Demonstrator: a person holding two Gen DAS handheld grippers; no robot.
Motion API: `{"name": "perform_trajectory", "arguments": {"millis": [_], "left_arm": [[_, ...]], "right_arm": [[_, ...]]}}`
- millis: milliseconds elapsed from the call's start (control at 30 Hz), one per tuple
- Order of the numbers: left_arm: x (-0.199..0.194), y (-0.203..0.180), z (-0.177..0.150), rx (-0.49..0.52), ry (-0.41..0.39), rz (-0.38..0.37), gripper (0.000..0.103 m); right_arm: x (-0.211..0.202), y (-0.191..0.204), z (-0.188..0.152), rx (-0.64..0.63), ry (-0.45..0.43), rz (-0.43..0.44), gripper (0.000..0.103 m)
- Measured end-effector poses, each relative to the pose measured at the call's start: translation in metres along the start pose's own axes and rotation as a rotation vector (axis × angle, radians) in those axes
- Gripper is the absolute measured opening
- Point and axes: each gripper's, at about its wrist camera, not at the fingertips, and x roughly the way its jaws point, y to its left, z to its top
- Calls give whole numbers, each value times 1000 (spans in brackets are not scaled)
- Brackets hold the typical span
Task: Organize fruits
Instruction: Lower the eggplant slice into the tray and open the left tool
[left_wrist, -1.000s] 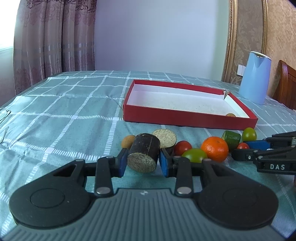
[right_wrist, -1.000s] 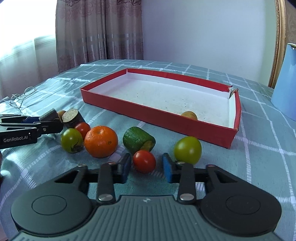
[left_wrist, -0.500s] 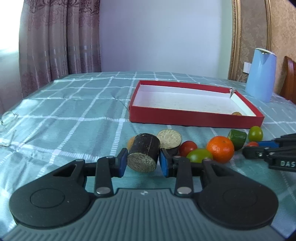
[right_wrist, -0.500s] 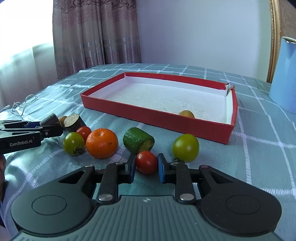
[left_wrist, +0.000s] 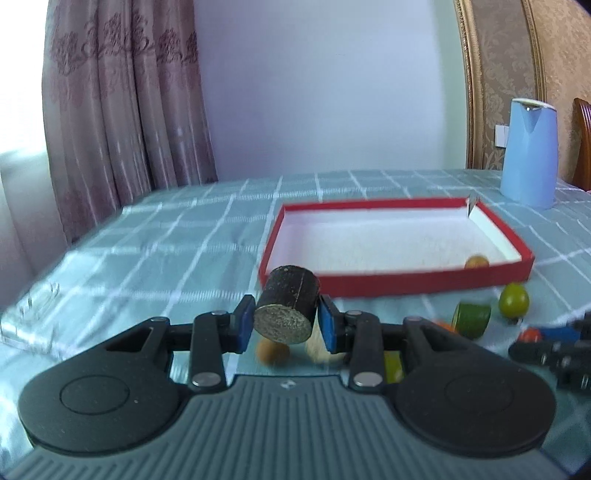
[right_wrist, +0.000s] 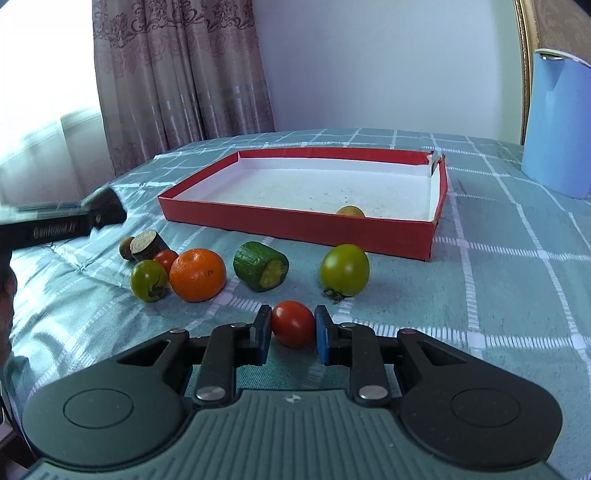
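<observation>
A dark cylindrical piece is being held clamped between the blue pads of the left gripper, clear of the checked tablecloth and just short of the near wall of the red box. A small red tomato is being pinched between the pads of the right gripper, low over the cloth (whether it is touching the cloth cannot be told). For the step judged to be in hand, carrying both pieces into the box, the grip is best being kept steady and each piece being lifted above the red wall before it is being moved forward, since the wall is standing between piece and white floor. The tomato is judged likely to slip if it is being squeezed off-centre. Inside the box only one small yellowish fruit is lying, near the right corner, so wide open floor is being left for setting down. Between the grippers an orange, a green cut piece, a green tomato and a smaller green tomato are waiting on the cloth; the right gripper's path is best being kept above these. A blue kettle is standing well apart, beyond the box's far right corner.
</observation>
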Motion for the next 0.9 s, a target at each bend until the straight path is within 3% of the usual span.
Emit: {"name": "perform_trajectory", "arguments": {"millis": [167, 400, 700, 767, 833, 900], "left_arm": [[17, -12, 35, 25, -30, 1, 33], [77, -43, 70, 65, 39, -29, 33], [141, -57, 52, 93, 180, 8, 34], [142, -56, 48, 90, 183, 10, 41], [137, -54, 48, 86, 166, 24, 55], [127, -50, 50, 83, 140, 23, 60]], "right_arm": [[-1, -3, -1, 25, -8, 9, 24], [-2, -8, -2, 55, -18, 25, 24], [-1, -14, -2, 93, -14, 60, 24], [-1, -15, -2, 99, -14, 64, 24], [-1, -15, -2, 100, -14, 64, 24], [-1, -15, -3, 97, -14, 59, 24]]}}
